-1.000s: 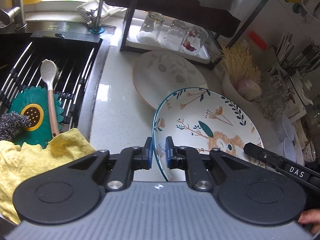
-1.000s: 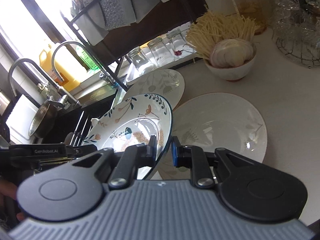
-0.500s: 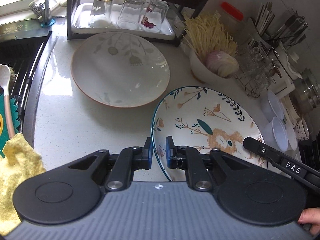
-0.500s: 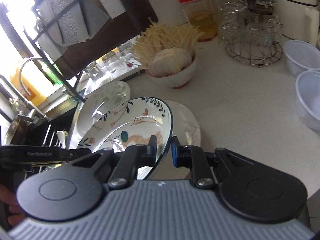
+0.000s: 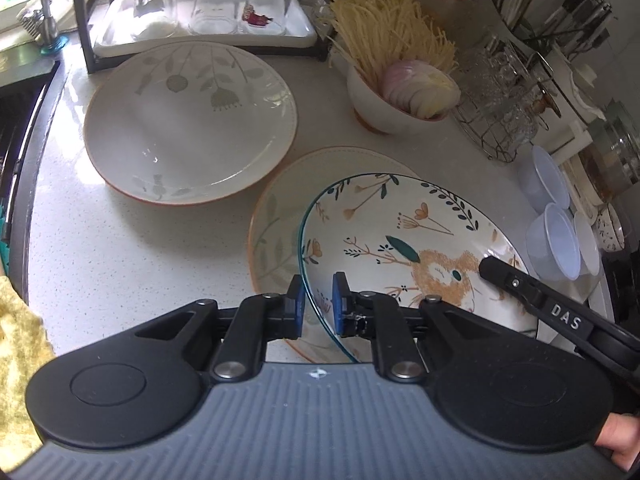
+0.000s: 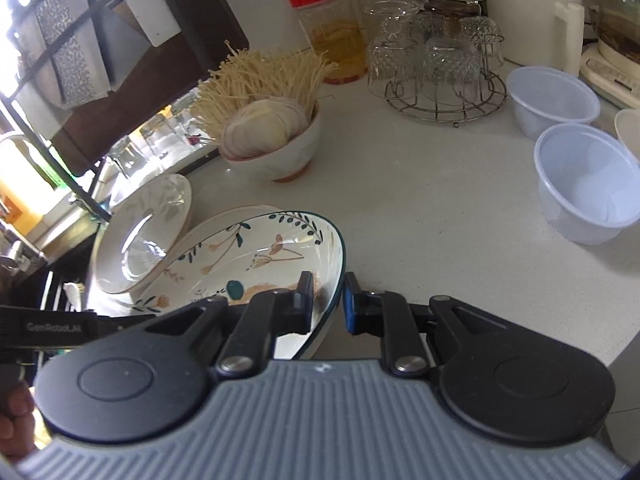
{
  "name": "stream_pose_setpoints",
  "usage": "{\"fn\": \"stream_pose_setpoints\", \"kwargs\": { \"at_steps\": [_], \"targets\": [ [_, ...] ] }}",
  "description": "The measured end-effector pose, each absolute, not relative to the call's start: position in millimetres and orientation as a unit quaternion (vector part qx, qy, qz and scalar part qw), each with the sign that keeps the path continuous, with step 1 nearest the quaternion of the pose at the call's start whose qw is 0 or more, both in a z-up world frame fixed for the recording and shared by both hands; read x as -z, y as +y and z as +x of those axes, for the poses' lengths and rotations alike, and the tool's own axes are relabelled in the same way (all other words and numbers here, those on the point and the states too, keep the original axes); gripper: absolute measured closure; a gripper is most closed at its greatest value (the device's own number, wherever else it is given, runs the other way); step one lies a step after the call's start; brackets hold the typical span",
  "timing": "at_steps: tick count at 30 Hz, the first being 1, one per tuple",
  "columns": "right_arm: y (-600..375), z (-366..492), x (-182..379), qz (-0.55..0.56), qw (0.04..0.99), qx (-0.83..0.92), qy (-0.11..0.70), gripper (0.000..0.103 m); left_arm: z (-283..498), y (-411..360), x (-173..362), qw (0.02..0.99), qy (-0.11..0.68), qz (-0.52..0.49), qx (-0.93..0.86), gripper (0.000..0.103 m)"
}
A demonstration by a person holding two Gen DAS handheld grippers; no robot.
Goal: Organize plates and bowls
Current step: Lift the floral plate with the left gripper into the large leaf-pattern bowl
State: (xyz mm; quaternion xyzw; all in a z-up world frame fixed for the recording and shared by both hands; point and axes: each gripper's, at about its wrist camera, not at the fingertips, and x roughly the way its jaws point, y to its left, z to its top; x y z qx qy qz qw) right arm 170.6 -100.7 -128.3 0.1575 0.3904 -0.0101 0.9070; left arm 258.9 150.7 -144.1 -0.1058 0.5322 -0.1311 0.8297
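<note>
We are holding the floral bowl (image 5: pixel 404 240) with both tools, one on each side of its blue rim. Left tool (image 5: pixel 317 300) is straddling the bowl's near-left rim, pads narrowly apart with the rim between them; in the left wrist view we are seeing a thin gap at each pad, so we cannot tell if it is really pinching. Right tool (image 6: pixel 328 300) is doing the same on the opposite rim, inner finger inside the bowl, outer blue pad (image 6: pixel 351 308) just outside the wall, gap also small, contact unclear.

The bowl is sitting over a leaf-print plate (image 5: pixel 276 216) on the white desk (image 5: pixel 140 248); that plate's orange-edged rim is peeking out to the bowl's left and behind it. We cannot tell whether the bowl is resting on the plate or hanging just above it.

Further left-behind the bowl we are seeing a second, larger leaf-print plate (image 5: pixel 188 120), apart from the first one. Behind the bowl, a white bowl of noodles and sliced onion (image 5: pixel 400 92) is standing. Right of the floral bowl, clear plastic bowls (image 6: pixel 588 188) are standing near each other. Beyond those, a wire stand with upturned glasses (image 6: pixel 436 64) and a red-lidded jar (image 6: pixel 332 36). Behind the larger plate, a tray with three upturned glasses (image 5: pixel 216 0). A yellow cloth (image 5: pixel 20 344) is lying far left of the bowl.
</note>
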Motion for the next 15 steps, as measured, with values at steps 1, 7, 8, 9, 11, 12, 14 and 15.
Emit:
{"fn": "stream_pose_setpoints", "kwargs": {
  "at_steps": [1,7,8,9,11,12,14,15],
  "targets": [
    [-101,171,129,0.153,0.908,0.012,0.389,0.084,260,149,144,0.829,0.534,-0.102,0.133,0.086],
    [-100,174,135,0.150,0.909,0.018,0.389,0.084,265,143,145,0.827,0.540,-0.078,0.134,0.085],
    [-100,174,136,0.149,0.910,0.018,0.388,0.084,266,143,146,0.826,0.542,-0.076,0.133,0.085],
    [-98,176,136,0.145,0.910,0.017,0.387,0.084,266,143,146,0.826,0.544,-0.072,0.132,0.085],
    [-96,179,138,0.137,0.911,0.013,0.388,0.084,268,143,148,0.823,0.550,-0.064,0.127,0.084],
    [-94,180,139,0.134,0.911,0.012,0.389,0.084,269,143,149,0.822,0.554,-0.059,0.123,0.084],
    [-91,183,141,0.130,0.910,0.008,0.394,0.083,270,145,151,0.818,0.560,-0.053,0.117,0.084],
    [-89,184,142,0.128,0.910,0.007,0.395,0.083,271,147,152,0.819,0.560,-0.054,0.118,0.084]
  ]
}}
